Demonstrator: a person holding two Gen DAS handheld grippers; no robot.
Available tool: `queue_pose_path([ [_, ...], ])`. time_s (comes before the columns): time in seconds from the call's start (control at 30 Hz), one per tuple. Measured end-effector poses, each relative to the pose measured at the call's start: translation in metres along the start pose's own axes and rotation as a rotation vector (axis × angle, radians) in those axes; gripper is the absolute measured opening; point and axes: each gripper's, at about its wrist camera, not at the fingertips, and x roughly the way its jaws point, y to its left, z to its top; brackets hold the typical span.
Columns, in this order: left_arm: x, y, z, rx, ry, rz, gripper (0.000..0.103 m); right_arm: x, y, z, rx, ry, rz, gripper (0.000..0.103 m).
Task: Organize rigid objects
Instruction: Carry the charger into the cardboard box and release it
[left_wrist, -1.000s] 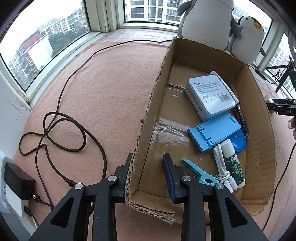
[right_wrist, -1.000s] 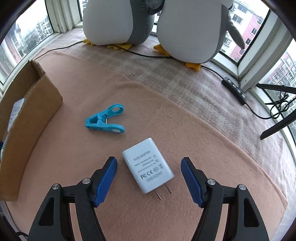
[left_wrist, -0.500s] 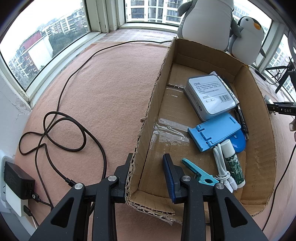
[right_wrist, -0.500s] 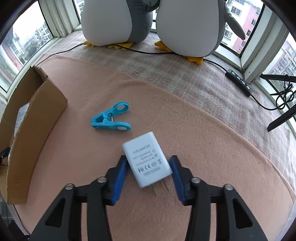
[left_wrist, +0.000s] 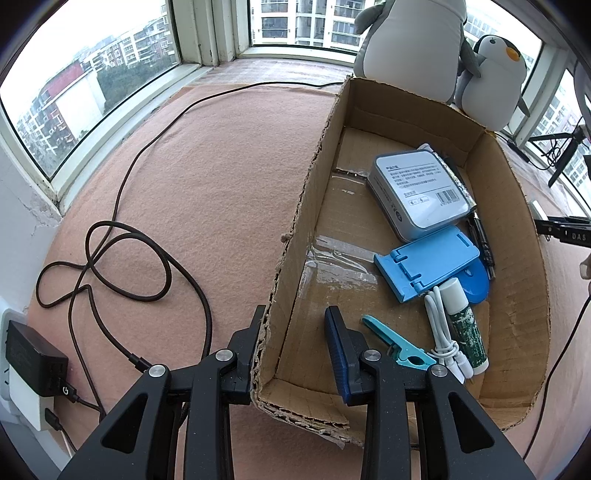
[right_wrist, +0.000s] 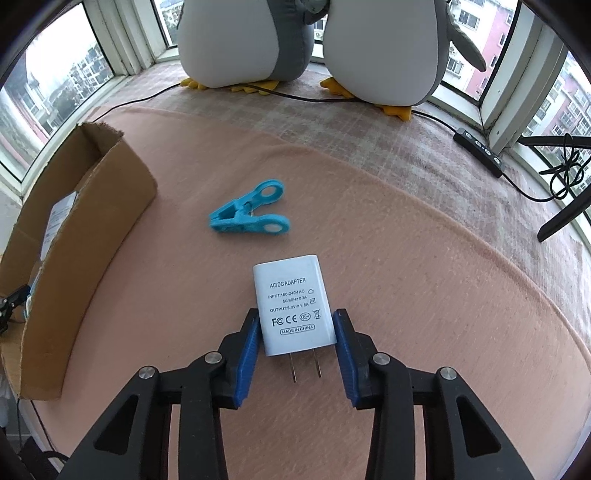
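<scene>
Blanket (right_wrist: 406, 258): pink, covers the whole work surface in both views.
Cardboard box (left_wrist: 517, 221): open-topped, fills the 3 o'clock half of the left wrist view; at 9 o'clock in the right wrist view.
Box contents: grey tin (left_wrist: 421, 192) toward 12 o'clock; blue stand (left_wrist: 424, 262) just below it; glue stick (left_wrist: 465, 325), white cable (left_wrist: 439, 328) and teal clip (left_wrist: 395, 343) near 5 o'clock.
Left gripper (left_wrist: 295, 343): points steeply down, its jaws closed on the box's near left wall, one finger outside and one inside.
Right gripper (right_wrist: 295, 339): points steeply down at the blanket, jaws closing, both blue pads against the sides of the adapter.
White adapter (right_wrist: 291, 302): flat on the blanket, label up, prongs toward 6 o'clock.
Blue clothespin (right_wrist: 251, 218): on the blanket at 11 o'clock from the adapter, apart from it.
</scene>
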Motion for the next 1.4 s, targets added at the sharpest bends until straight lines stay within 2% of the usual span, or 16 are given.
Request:
queue_pose_path([
  [0.3,0.0,0.0,0.0,-0.003,0.0,-0.003,0.034,-0.011,0.017,-0.013,0.052,-0.054,0.062,0.035],
  [0.53,-0.001,0.0,0.0,-0.002,-0.001,-0.004,0.034,-0.034,0.044,-0.004,0.048,-0.108,0.136,0.035],
  [0.8,-0.001,0.001,0.0,-0.005,-0.002,-0.006,0.034,-0.072,0.118,0.017,-0.102,-0.183,0.212,0.035],
  [0.93,-0.001,0.002,0.001,-0.012,-0.003,-0.011,0.034,-0.075,0.157,0.026,-0.166,-0.183,0.243,0.035],
  [1.07,-0.001,0.002,0.001,-0.013,-0.006,-0.016,0.034,-0.062,0.193,0.033,-0.229,-0.151,0.246,0.035],
  [1.4,-0.001,0.002,0.0,-0.015,-0.008,-0.018,0.034,-0.034,0.25,0.032,-0.314,-0.085,0.242,0.035],
])
